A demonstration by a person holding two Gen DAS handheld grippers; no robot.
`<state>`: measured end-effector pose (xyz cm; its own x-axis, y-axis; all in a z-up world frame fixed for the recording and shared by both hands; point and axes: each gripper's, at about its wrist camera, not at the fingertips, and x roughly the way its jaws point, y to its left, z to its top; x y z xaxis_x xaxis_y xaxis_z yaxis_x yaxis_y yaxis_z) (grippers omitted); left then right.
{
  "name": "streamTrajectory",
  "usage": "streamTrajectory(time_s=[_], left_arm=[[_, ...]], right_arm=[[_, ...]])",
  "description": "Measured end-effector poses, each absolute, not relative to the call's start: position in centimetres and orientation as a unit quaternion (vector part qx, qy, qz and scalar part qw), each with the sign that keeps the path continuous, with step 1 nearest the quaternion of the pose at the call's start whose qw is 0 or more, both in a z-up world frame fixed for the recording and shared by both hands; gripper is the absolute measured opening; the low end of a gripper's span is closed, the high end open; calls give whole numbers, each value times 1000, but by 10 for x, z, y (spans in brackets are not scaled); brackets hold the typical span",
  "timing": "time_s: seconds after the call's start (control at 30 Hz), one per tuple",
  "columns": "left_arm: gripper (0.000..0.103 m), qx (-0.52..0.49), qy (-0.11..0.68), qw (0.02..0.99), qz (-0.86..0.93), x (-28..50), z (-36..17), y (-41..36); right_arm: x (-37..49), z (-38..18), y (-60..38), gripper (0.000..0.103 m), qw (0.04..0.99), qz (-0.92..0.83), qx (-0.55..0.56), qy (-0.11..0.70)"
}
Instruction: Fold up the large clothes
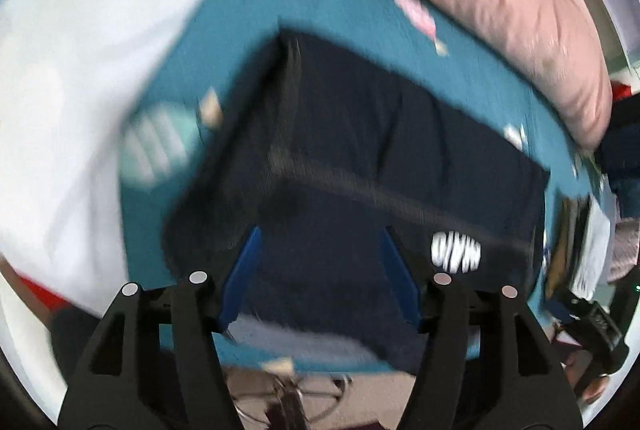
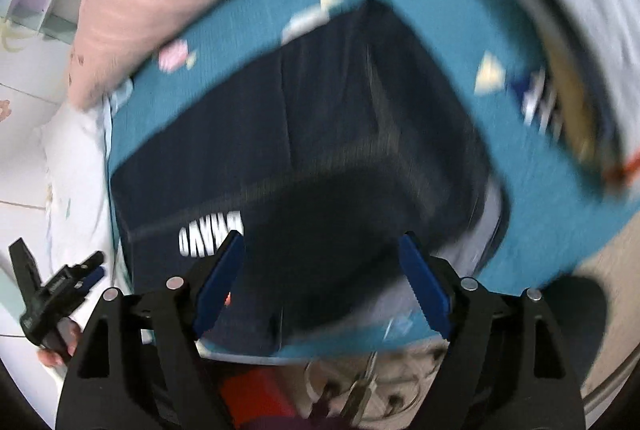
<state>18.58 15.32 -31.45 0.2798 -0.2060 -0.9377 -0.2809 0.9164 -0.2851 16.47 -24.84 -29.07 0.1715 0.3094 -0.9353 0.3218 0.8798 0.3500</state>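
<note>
Bed with teal patterned sheet (image 1: 344, 9); pink quilt (image 1: 500, 1) bunched along its far edge; white bedding (image 1: 60, 77) at one side; pale tiled floor (image 2: 16, 165) beside.

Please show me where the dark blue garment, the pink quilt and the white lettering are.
dark blue garment (image 1: 360, 133): left wrist view, middle of the folded cloth.
pink quilt (image 1: 500, 1): left wrist view, its ribbed top.
white lettering (image 2: 208, 234): right wrist view, the print's middle.
</note>
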Motion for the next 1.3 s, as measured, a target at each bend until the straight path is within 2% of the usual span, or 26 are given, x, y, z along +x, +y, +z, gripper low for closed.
streamTrajectory(time_s=[0.17,0.3,0.33,0.4,0.43,0.47,0.53,0.67,0.87,1.0,1.07,1.1,1.13,1.17,1.23,1.3], left_arm=[[63,-254,636,729,-7,152,-360,128],[63,-309,625,716,-17,145,-381,123],[62,-319,626,711,-16,144,-387,122],[60,-326,639,697,-16,140,-398,115],[50,-333,637,695,-20,139,-400,113],[31,-349,625,698,-29,135,-402,110],[15,-379,610,694,-39,132,-406,109],[11,-400,604,688,-44,126,-399,108],[10,-406,599,687,-71,115,-384,100],[11,-355,626,693,-41,128,-411,91],[12,-364,623,691,-45,127,-411,93],[12,-358,620,696,-54,126,-402,93],[13,-349,620,700,-57,126,-396,92],[16,-331,621,708,-59,125,-386,92],[26,-301,624,720,-48,120,-371,97],[29,-266,618,738,-48,117,-355,98]], right_arm=[[134,-325,-227,76,693,-11,275,667],[129,-341,-217,76,682,-11,305,664],[130,-345,-214,72,677,-8,319,663],[133,-354,-206,49,665,14,345,662],[135,-359,-200,31,663,23,346,664],[137,-362,-198,19,661,29,349,663],[138,-367,-195,17,655,31,366,660],[139,-357,-200,8,661,39,367,653],[139,-320,-209,7,691,46,331,641],[141,-357,-200,11,672,30,306,674],[140,-376,-196,21,674,10,283,683],[139,-376,-199,23,673,7,293,679],[137,-374,-203,29,670,7,309,675],[136,-369,-209,35,666,7,325,672],[136,-354,-222,35,665,10,340,665],[137,-335,-230,35,682,10,333,651]])
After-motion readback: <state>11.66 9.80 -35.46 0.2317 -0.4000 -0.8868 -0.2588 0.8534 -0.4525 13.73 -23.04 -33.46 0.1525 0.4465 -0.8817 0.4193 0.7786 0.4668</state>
